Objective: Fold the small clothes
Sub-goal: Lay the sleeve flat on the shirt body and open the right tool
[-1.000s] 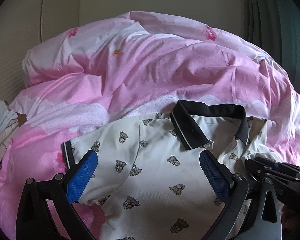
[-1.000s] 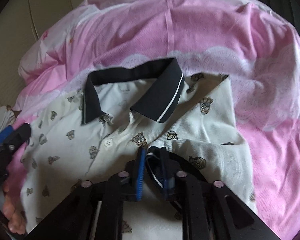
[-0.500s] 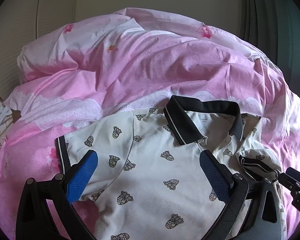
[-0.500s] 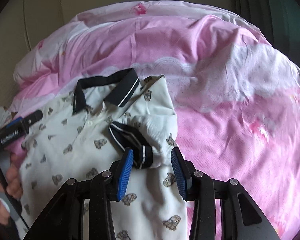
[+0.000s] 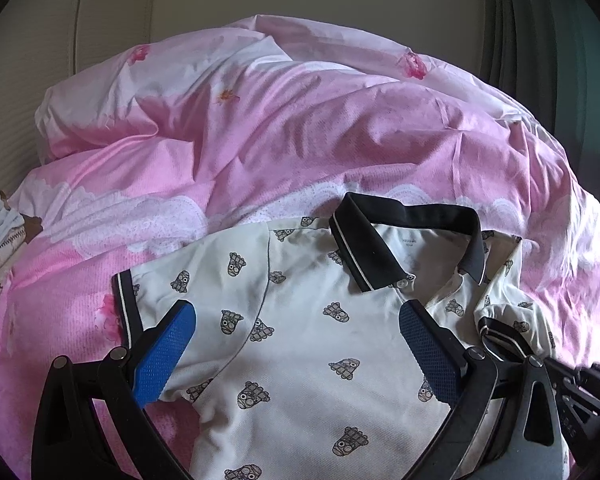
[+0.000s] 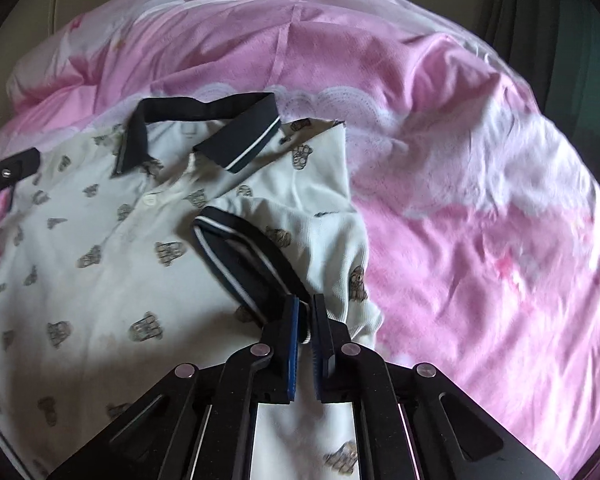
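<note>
White polo shirt [image 6: 100, 300] flat on pink duvet [image 6: 460, 160]. Right gripper [image 6: 305, 344] fingers pinched on sleeve cuff [image 6: 236, 256]; left gripper [image 5: 296, 356] fingers wide, empty. Could bunch sleeve w/ uneven pull (thin grip, soft bed).

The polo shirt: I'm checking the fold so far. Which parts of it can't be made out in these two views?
- Hem of the polo shirt: cut off by the bottom edge in both views.
- Tip of the folded sleeve cuff: right wrist view, hidden between the shut right gripper fingers.
- Collar label: left wrist view, too small to read.
- Left gripper: open above the shirt; contact unclear.
</note>
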Demonstrator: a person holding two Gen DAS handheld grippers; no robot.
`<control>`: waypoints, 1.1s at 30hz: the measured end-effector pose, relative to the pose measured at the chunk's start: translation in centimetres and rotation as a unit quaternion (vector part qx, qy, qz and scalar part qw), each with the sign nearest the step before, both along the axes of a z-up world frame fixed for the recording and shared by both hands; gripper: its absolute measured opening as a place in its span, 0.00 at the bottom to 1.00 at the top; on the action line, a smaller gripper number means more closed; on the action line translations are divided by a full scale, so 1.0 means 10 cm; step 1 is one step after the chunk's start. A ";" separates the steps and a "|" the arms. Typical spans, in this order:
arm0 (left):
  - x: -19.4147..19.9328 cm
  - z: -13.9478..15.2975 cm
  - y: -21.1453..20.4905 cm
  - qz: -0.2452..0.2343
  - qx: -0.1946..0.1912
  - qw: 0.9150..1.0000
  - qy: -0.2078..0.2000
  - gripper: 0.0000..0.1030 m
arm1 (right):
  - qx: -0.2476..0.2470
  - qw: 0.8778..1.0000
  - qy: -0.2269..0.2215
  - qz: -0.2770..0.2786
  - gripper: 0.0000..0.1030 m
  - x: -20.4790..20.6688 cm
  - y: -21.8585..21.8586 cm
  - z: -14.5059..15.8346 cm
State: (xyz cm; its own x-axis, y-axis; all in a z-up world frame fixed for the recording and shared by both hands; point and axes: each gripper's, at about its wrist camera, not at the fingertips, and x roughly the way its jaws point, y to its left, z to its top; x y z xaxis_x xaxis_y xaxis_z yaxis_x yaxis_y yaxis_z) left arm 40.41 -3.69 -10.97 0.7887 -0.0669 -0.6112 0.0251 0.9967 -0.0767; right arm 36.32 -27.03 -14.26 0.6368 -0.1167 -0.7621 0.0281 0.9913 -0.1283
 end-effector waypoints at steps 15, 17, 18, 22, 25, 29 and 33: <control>-0.01 0.01 0.01 0.000 -0.002 1.000 0.001 1.00 | 0.010 1.000 -0.027 -0.008 0.27 -0.17 0.10 0.15; -0.01 0.03 0.03 0.003 -0.002 1.000 0.000 1.00 | -0.018 0.999 -0.030 -0.012 0.27 -0.15 0.16 0.14; -0.01 0.04 0.04 0.004 -0.002 1.000 0.000 1.00 | -0.027 0.999 -0.029 -0.013 0.27 -0.15 0.18 0.12; -0.01 0.06 0.07 0.007 -0.003 1.000 -0.004 1.00 | -0.064 0.997 -0.021 -0.025 0.27 -0.10 0.24 0.03; -0.02 0.06 0.08 0.006 -0.004 1.000 -0.003 1.00 | -0.109 0.993 -0.019 -0.049 0.26 -0.05 0.27 -0.03; -0.01 0.06 0.09 0.007 -0.006 1.000 -0.003 1.00 | -0.128 0.990 -0.005 -0.063 0.10 0.04 0.26 -0.10; -0.02 0.06 0.11 0.010 -0.010 1.000 -0.003 1.00 | -0.125 0.990 -0.004 -0.068 0.03 0.03 0.25 -0.10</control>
